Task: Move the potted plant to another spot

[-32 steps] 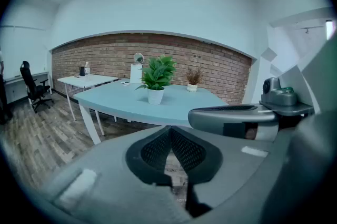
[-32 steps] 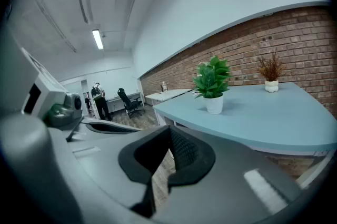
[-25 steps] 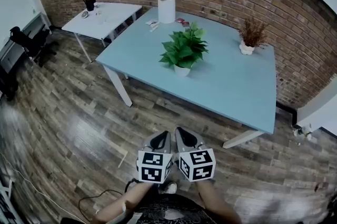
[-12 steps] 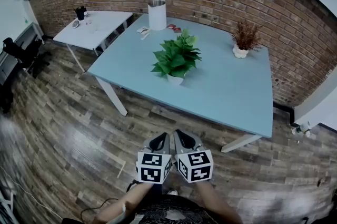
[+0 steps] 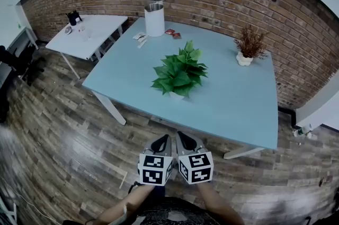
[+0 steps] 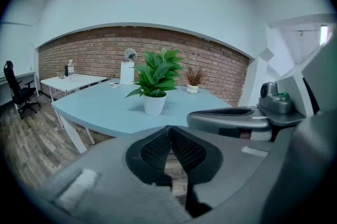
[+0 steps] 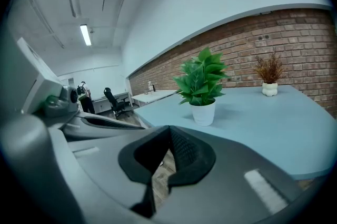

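Observation:
The potted plant, green leaves in a small white pot, stands near the middle of the light blue table. Both grippers hang side by side over the wooden floor, short of the table's near edge and apart from the plant. My left gripper is shut with nothing in it, and so is my right gripper. In the left gripper view the plant stands straight ahead beyond the closed jaws. In the right gripper view the plant is ahead, slightly right.
A dried plant in a white pot stands at the table's far right. A white cylinder bin with a round mirror and small items sit at the far edge. A white side table stands left, with a brick wall behind.
Both grippers have moved together toward the table, which now fills more of the head view with its near edge closer. Both stay shut and empty.

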`<state>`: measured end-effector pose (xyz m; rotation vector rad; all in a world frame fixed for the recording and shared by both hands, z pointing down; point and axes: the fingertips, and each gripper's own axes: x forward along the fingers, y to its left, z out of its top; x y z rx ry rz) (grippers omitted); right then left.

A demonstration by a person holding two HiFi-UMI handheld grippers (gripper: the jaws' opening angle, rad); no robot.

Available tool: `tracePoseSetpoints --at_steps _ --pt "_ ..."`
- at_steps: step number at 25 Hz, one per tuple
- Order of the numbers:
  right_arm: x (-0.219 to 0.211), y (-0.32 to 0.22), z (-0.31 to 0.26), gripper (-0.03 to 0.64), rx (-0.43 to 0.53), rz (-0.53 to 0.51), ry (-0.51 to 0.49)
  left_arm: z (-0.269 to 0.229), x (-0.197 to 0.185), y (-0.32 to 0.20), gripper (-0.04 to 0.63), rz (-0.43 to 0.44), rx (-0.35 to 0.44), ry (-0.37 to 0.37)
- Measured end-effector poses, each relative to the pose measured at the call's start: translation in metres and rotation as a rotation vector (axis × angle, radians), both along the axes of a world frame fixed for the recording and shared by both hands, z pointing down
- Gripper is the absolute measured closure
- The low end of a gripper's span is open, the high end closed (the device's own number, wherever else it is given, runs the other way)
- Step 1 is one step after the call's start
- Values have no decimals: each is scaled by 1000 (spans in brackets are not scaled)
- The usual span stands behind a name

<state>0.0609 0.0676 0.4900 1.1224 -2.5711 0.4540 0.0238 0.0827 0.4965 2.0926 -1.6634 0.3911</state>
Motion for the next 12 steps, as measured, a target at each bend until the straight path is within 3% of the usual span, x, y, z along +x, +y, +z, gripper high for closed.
tracePoseSetpoints --at_steps 12 --pt "-33 -58 9 574 -12 69 44 2 -35 -61 595 56 -25 22"
